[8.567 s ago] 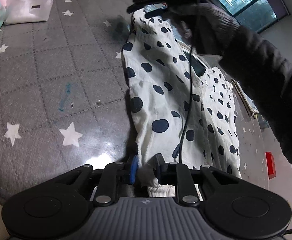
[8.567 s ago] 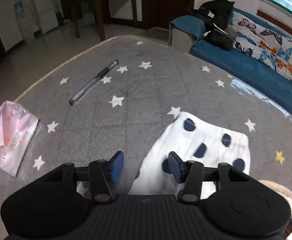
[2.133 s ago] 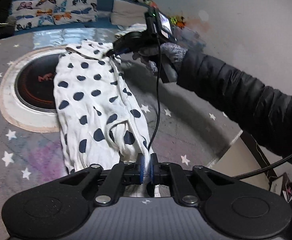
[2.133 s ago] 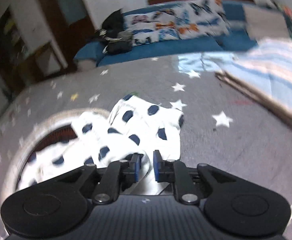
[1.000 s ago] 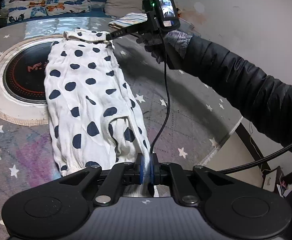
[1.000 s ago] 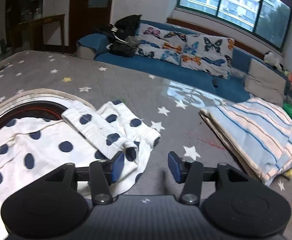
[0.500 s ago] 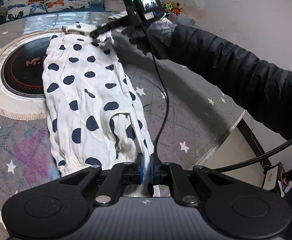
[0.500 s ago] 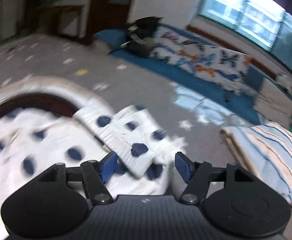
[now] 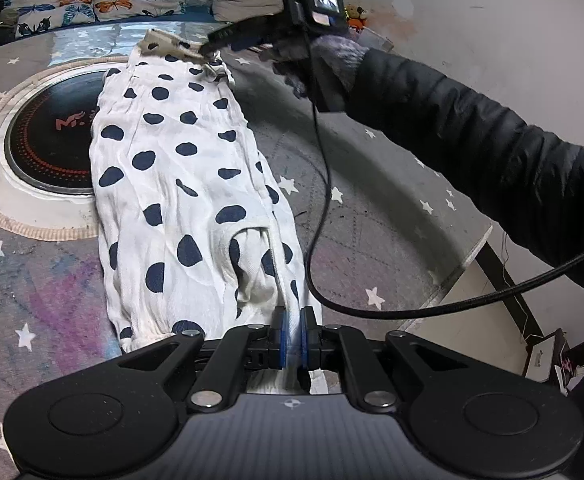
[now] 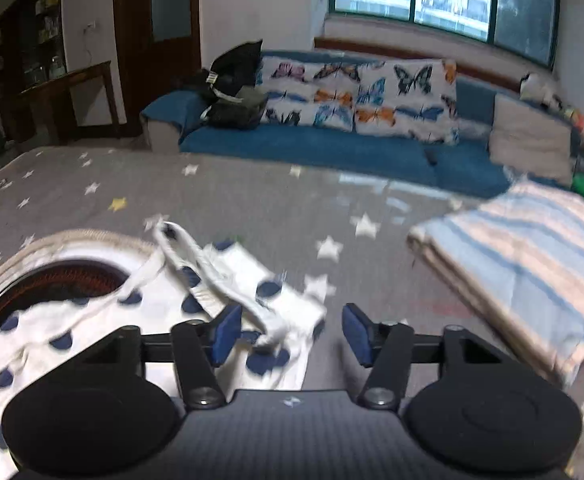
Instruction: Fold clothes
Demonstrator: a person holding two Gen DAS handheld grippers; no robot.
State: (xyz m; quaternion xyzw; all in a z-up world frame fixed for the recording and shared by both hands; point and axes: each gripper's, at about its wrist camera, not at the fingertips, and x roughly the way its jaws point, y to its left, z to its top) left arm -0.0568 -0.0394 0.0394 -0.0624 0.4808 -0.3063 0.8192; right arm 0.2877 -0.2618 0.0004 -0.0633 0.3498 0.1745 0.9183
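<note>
- The grey star-print cloth [image 9: 372, 184] covers the table under your work
- The polka-dot garment [image 9: 179, 184] lies flat along it, partly over the round cooktop [image 9: 47, 140]
- Your left gripper [image 9: 291, 338] is pinched on its near hem
- Your right gripper [image 10: 287, 334] hangs wide open over the far waistband, gripping nothing

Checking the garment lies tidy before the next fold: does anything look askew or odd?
Yes. The white navy-dotted garment lies partly over the round black inset in the grey star-print table. Its far waistband is flipped and twisted beside the open right gripper, while the left gripper pinches a bunched near hem.
</note>
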